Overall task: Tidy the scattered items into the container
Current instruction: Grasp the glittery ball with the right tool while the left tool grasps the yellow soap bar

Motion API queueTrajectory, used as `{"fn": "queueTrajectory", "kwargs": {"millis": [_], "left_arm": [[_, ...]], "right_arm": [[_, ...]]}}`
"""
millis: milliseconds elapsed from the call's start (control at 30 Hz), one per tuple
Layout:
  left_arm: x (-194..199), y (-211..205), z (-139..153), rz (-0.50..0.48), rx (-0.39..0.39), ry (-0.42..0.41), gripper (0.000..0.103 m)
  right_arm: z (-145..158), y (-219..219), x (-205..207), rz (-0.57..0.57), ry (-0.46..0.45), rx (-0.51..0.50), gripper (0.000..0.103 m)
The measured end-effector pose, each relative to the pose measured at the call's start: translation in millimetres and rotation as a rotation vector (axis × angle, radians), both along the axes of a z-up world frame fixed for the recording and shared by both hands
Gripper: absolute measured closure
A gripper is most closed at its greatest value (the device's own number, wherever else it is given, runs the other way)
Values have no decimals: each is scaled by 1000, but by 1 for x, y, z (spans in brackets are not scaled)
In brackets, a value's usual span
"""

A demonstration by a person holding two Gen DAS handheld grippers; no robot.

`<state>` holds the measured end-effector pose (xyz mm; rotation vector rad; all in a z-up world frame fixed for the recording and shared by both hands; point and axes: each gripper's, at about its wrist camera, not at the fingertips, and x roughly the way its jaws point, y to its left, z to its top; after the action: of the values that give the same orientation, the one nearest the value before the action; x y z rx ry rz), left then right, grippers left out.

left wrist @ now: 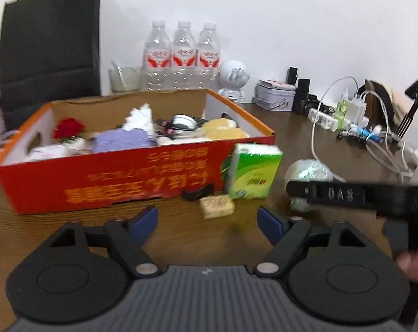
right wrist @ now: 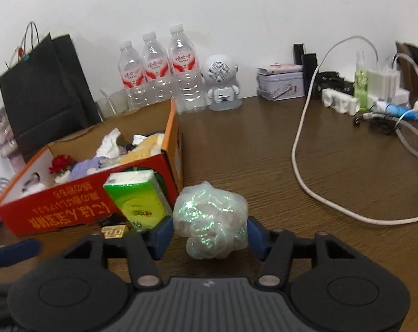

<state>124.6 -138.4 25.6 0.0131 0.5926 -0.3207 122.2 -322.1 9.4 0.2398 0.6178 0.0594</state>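
Observation:
An orange cardboard box (left wrist: 112, 182) holding several items stands on the brown table. Against its front lean a green tissue pack (left wrist: 253, 174) and a small black clip (left wrist: 198, 192). A small beige block (left wrist: 216, 207) lies just ahead of my left gripper (left wrist: 207, 222), which is open and touches nothing. In the right wrist view a crumpled, shiny plastic bag ball (right wrist: 210, 221) sits between the blue pads of my right gripper (right wrist: 209, 235), and both pads touch its sides. The green tissue pack (right wrist: 138, 199) and the box (right wrist: 70, 210) are to its left.
Three water bottles (right wrist: 159, 69), a white robot speaker (right wrist: 222, 83), a tin (right wrist: 281, 83) and a black paper bag (right wrist: 43, 91) stand along the wall. A power strip (right wrist: 339, 101) and a looping white cable (right wrist: 306, 166) lie at the right. A hand (left wrist: 413, 265) shows at the far right.

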Motion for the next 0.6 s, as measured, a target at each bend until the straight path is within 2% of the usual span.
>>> {"fn": "queueTrajectory", "kwargs": {"millis": [67, 133, 300, 333, 367, 533, 600], "left_arm": [[13, -8, -4, 14, 10, 14, 31], [23, -14, -7, 15, 17, 27, 47], [33, -20, -15, -11, 39, 48, 53], [34, -20, -16, -10, 45, 57, 62], [35, -21, -18, -12, 50, 68, 68], [26, -25, -19, -26, 106, 37, 70], [11, -23, -15, -14, 160, 29, 70]], "right_arm": [[-4, -2, 1, 7, -11, 20, 57], [-5, -4, -4, 7, -35, 29, 59], [-4, -4, -8, 12, -57, 42, 59], [-3, -3, -8, 13, -54, 38, 59], [-3, -4, -7, 14, -54, 41, 59], [3, -2, -11, 30, -80, 56, 59], [2, -2, -11, 38, -72, 63, 60]]}}
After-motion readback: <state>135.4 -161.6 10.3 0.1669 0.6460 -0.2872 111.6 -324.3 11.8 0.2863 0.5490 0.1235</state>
